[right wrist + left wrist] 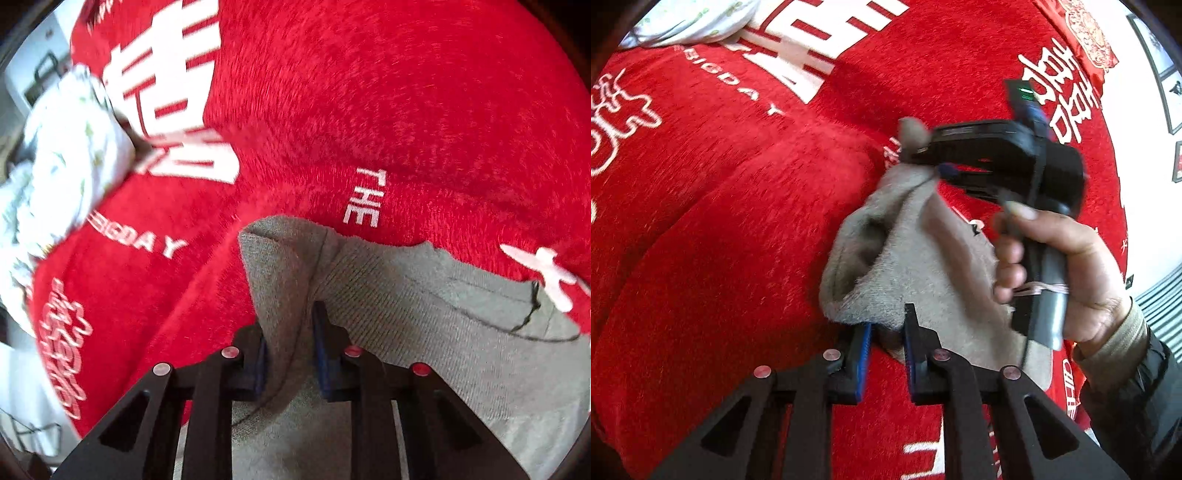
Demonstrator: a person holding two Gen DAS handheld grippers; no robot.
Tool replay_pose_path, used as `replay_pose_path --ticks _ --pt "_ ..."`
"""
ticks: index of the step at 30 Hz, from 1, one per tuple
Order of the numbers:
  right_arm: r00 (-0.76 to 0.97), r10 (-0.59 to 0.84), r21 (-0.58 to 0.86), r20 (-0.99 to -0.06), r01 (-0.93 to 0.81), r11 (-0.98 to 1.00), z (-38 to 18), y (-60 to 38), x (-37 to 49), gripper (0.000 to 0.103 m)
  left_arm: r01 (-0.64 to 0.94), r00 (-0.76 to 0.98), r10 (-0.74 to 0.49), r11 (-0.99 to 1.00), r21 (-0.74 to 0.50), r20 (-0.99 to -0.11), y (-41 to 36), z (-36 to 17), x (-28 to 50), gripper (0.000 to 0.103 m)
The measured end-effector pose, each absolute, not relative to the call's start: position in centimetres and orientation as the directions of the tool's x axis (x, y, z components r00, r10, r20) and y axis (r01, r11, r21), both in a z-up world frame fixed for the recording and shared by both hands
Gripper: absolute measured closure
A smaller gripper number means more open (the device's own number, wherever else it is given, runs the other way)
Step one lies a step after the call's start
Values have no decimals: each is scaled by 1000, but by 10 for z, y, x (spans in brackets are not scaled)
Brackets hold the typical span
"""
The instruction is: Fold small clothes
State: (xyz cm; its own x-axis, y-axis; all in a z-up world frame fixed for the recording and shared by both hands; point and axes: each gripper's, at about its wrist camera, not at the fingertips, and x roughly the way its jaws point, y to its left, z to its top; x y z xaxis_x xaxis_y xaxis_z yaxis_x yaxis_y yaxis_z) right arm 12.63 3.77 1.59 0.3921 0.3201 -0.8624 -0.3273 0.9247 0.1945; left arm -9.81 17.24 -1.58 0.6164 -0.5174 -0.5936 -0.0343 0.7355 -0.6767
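Observation:
A small grey-beige knit garment (916, 258) lies bunched on a red plush blanket (738, 221). My left gripper (886, 332) is shut on its near edge. In the left wrist view the right gripper (919, 155), held in a hand, pinches the garment's far corner and lifts it. In the right wrist view my right gripper (290, 332) is shut on a fold of the same grey garment (443, 332), which spreads to the right over the red blanket (369, 110).
The red blanket bears white lettering and characters. A white floral-print cloth (70, 155) lies bunched at the blanket's far left; it also shows in the left wrist view (698, 18). A white wall with framed pictures (1167, 74) is at the right.

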Motion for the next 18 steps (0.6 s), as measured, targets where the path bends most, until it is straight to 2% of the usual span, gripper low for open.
replay_pose_path --ticks 1,3,5,11,12,13,15,16,18 --pt "398 348 226 -849 -320 920 20 31 125 80 -46 619 -511 734 -678 -596 174 -17 -99 52" --pt "408 394 280 -824 -311 908 26 20 124 80 -43 661 -493 727 -685 -565 178 -12 -107 17" --pt "416 430 322 -801 -306 896 30 11 123 80 -68 703 -421 762 -644 -573 180 -4 -116 3" --pt "429 495 401 -755 -296 867 33 -13 118 80 -57 671 -459 751 -658 -582 175 -10 -95 3" --pt "428 502 409 -752 -295 864 32 -16 117 80 -53 676 -450 761 -647 -584 174 -7 -89 6" --pt "427 509 418 -748 -293 860 32 -19 117 80 -43 675 -455 761 -648 -580 172 -6 -84 14" --pt "429 509 422 -746 -286 860 32 -26 115 80 -22 648 -489 754 -656 -584 168 -2 -70 78" --pt "430 508 424 -746 -282 861 33 -30 114 80 -13 636 -498 757 -653 -590 166 -2 -67 85" --pt "426 513 432 -745 -277 858 33 -35 115 80 -17 635 -479 775 -631 -606 163 0 -66 85"
